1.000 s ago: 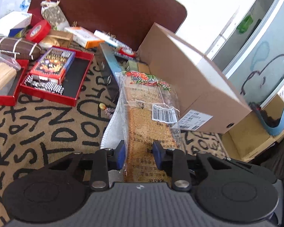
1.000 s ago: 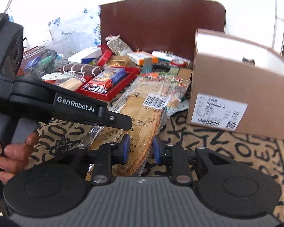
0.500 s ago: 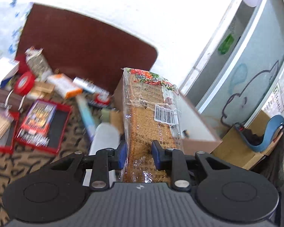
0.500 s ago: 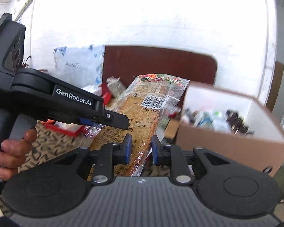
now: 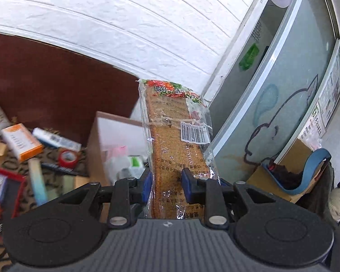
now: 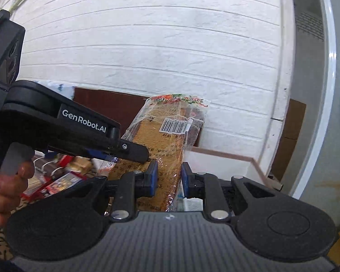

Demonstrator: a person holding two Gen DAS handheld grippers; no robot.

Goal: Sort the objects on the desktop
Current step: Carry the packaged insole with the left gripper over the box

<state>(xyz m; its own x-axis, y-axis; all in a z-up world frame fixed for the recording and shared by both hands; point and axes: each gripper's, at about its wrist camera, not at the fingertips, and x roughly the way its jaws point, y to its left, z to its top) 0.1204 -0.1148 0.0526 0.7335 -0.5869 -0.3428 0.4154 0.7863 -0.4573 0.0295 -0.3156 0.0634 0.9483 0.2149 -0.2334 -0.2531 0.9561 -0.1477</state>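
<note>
Fingers of the left gripper (image 5: pixel 166 184) and right gripper (image 6: pixel 168 178) both pinch the near end of the packaged cake (image 5: pixel 172 136), now lifted off the lettered tablecloth (image 5: pixel 18 200) above the open cardboard box (image 5: pixel 115 136), long axis pointing away and upward between the pads.

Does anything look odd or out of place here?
Only the snack packet: it hangs in mid-air above the open box, tilted, pinched at its near end by both the left gripper and right gripper. Nothing looks spilled or damaged.
</note>
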